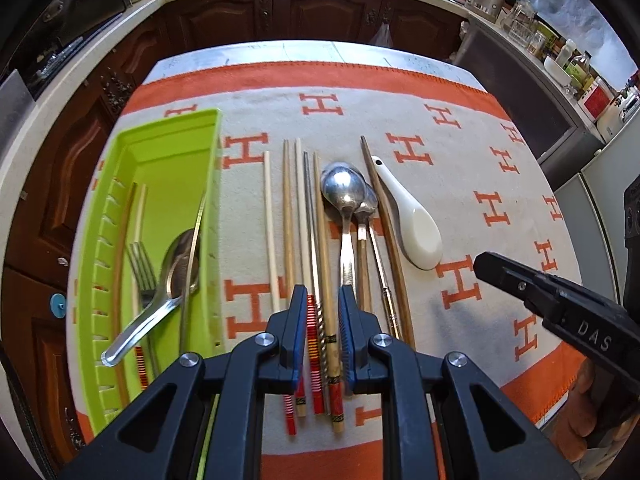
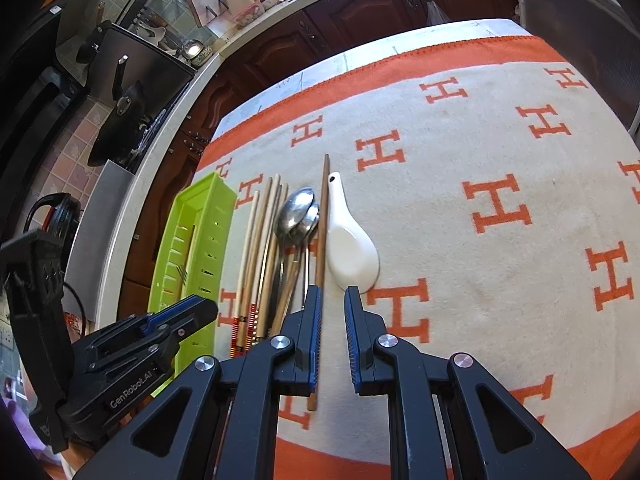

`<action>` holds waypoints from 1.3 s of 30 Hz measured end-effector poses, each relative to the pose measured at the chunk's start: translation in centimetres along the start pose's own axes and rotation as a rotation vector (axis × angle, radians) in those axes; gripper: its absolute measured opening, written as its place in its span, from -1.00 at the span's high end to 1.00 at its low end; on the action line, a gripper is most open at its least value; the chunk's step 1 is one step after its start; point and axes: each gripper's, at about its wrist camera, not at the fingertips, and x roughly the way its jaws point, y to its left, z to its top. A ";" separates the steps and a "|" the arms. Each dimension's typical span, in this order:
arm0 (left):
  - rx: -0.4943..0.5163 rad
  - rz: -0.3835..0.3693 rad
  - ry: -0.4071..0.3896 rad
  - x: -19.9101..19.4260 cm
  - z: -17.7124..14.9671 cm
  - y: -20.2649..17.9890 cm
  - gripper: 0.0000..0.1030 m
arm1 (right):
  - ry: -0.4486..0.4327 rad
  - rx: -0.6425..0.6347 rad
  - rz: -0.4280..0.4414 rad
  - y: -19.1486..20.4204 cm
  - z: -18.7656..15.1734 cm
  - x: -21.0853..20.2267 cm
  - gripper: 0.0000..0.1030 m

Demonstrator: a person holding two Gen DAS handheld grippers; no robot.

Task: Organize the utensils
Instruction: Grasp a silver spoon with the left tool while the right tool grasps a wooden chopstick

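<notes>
Two wrist views of the worktop (image 1: 500, 152), draped in an orange-and-cream blanket, midway through sorting. Your left gripper (image 1: 323, 312) hangs over the painted ends of the loose chopsticks (image 1: 310, 216); its fingers (image 1: 298, 320) stand only narrowly apart with nothing clamped, the sticks lying on the blanket below the gap. Your right gripper (image 2: 333, 320) is likewise nearly closed and empty, poised above the dark wooden chopstick (image 2: 322, 232) and just short of the white ceramic spoon (image 2: 352, 248).

The green tray (image 1: 208, 152) at the left already holds a fork (image 1: 142, 268), a metal spoon (image 1: 182, 264) and what appear to be a few chopsticks, though blur makes the count uncertain. Still on the blanket: the row of chopsticks, two overlapping steel spoons (image 1: 346, 192), the dark chopstick and the ceramic spoon.

Hazards. The chopsticks lie touching one another, so a descent at this narrow opening may land your fingers on top of a stick or pinch two at once. The steel spoons overlap; lifting one may drag the other. The ceramic spoon is smooth and rounded and could slip from a shallow pinch. Your two grippers work close together and may collide.
</notes>
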 end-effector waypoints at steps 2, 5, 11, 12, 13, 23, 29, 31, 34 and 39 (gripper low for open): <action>-0.009 -0.021 0.015 0.9 0.4 -0.2 0.74 | 0.005 -0.012 -0.007 -0.1 0.0 0.4 0.77; -0.026 -0.060 0.023 2.1 1.2 -0.5 0.74 | 0.012 -0.031 -0.018 -0.3 -0.1 0.9 0.77; -0.059 -0.083 0.017 4.2 3.3 -0.9 0.75 | 0.031 -0.057 -0.020 -0.6 -0.2 1.9 0.77; -0.063 -0.083 0.019 4.5 3.5 -0.9 0.75 | 0.035 -0.061 -0.019 -0.7 -0.2 2.1 0.77; -0.071 -0.087 0.018 4.9 3.8 -0.9 0.75 | 0.037 -0.064 -0.019 -0.8 -0.3 2.2 0.77; -0.139 -0.149 0.051 7.8 4.7 0.2 0.75 | 0.072 -0.067 0.000 -1.6 -0.4 3.7 0.77; -0.151 -0.239 0.046 8.6 4.9 0.4 0.68 | 0.088 -0.059 0.008 -2.2 -0.3 4.6 0.77; -0.151 -0.270 0.039 8.8 5.0 0.4 0.68 | 0.093 -0.055 0.011 -2.4 -0.3 5.0 0.77; -0.172 -0.318 0.026 9.1 5.1 0.8 0.68 | 0.097 -0.049 0.014 -2.7 -0.2 5.4 0.77; -0.220 -0.375 0.004 9.6 5.0 1.5 0.74 | 0.095 -0.045 0.019 -2.9 -0.2 5.6 0.77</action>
